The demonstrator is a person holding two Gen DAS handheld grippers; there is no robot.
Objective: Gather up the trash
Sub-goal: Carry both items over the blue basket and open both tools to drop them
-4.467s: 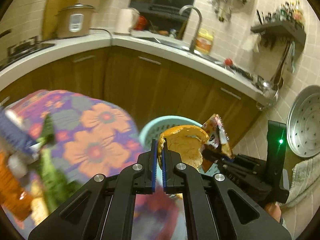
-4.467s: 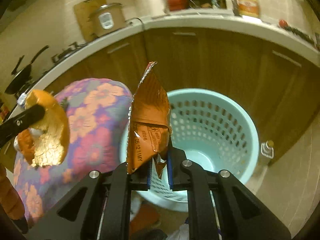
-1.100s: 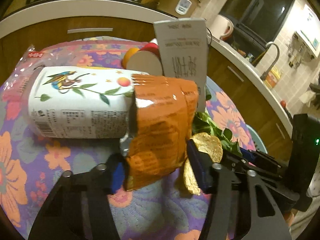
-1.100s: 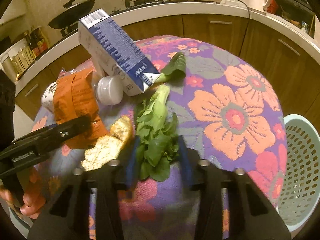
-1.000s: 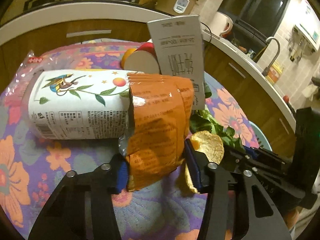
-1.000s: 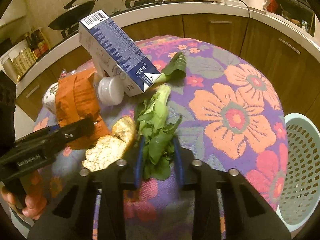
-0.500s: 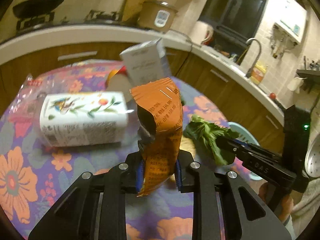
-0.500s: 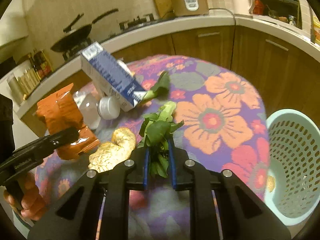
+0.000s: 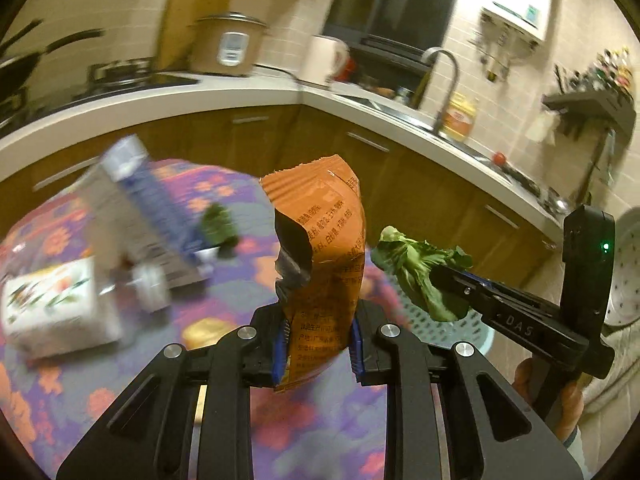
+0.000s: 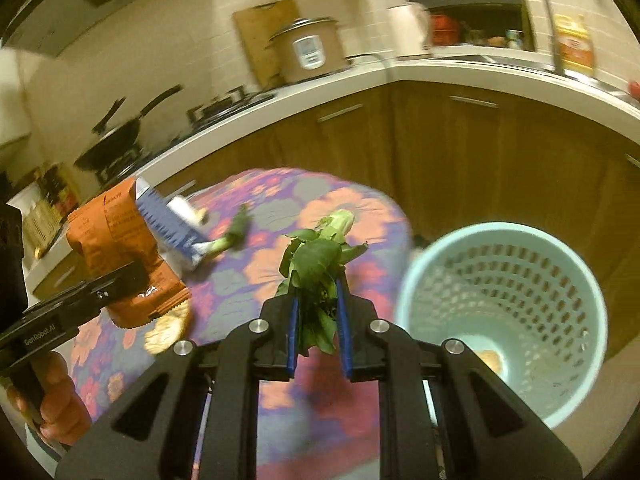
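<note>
Trash aloft over table edge: left gripper (image 9: 318,346) clamps orange wrapper (image 9: 326,256), light, crinkly; right gripper (image 10: 318,336) pinches limp greens (image 10: 316,268) at stems, near basket (image 10: 404,280).

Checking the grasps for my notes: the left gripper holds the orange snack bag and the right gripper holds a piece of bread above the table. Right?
Not quite. The right gripper holds leafy greens, not bread, as the right wrist view shows. The left gripper does hold the orange snack bag.
</note>
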